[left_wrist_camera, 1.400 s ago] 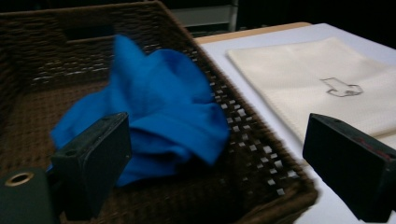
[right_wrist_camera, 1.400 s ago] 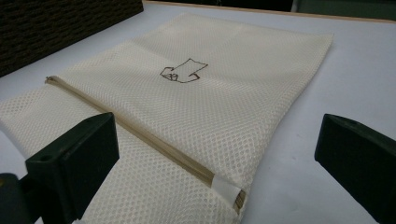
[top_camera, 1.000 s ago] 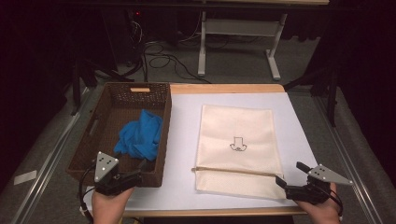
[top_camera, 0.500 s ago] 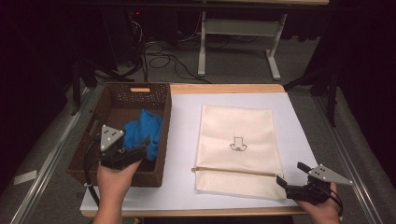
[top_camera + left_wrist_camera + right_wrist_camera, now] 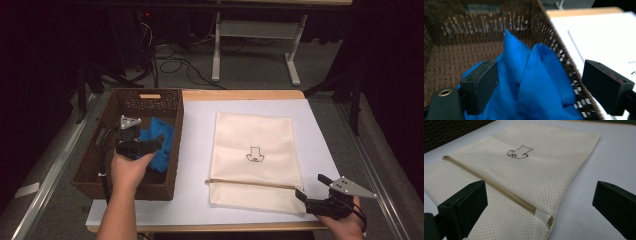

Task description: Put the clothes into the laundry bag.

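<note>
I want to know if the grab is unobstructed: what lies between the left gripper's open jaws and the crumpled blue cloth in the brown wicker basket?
Nothing. In the left gripper view the left gripper stands open, with the crumpled blue cloth directly between its jaws inside the brown wicker basket.

I saw a soft blue cloth (image 5: 534, 85) in a rough woven basket (image 5: 170, 145). The cream bag (image 5: 529, 175) was netted mesh. The table sheet (image 5: 195, 120) looked smooth and matt.
</note>
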Available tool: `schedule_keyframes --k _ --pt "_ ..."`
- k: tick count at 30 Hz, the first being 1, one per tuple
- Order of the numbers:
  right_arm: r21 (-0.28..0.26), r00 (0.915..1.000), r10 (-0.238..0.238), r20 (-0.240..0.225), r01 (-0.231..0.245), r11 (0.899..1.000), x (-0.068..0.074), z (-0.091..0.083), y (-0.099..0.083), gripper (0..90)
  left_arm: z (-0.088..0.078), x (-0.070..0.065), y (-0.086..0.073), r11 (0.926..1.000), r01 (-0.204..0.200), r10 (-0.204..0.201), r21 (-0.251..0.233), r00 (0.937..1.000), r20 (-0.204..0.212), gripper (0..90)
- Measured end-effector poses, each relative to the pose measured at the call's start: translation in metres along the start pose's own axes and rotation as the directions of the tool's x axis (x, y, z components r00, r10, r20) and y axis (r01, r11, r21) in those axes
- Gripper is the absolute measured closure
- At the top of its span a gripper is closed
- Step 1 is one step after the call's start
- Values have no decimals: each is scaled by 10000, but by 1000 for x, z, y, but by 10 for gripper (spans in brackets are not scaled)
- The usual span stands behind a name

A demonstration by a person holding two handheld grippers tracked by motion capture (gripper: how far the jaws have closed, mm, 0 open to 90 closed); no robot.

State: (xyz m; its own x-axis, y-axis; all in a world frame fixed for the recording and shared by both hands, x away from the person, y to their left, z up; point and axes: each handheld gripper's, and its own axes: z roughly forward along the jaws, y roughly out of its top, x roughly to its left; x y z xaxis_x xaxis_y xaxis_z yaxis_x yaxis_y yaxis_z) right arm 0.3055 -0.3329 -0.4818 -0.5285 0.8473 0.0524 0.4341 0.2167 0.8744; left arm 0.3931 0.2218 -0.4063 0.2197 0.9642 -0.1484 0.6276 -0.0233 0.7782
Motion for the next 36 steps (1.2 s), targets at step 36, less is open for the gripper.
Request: schedule_keyframes --k 36 --pt "168 9999 106 -54 -105 9998 -1 0 -3 4 94 24 -26 7618 1191 -691 6367 9923 -1029 173"
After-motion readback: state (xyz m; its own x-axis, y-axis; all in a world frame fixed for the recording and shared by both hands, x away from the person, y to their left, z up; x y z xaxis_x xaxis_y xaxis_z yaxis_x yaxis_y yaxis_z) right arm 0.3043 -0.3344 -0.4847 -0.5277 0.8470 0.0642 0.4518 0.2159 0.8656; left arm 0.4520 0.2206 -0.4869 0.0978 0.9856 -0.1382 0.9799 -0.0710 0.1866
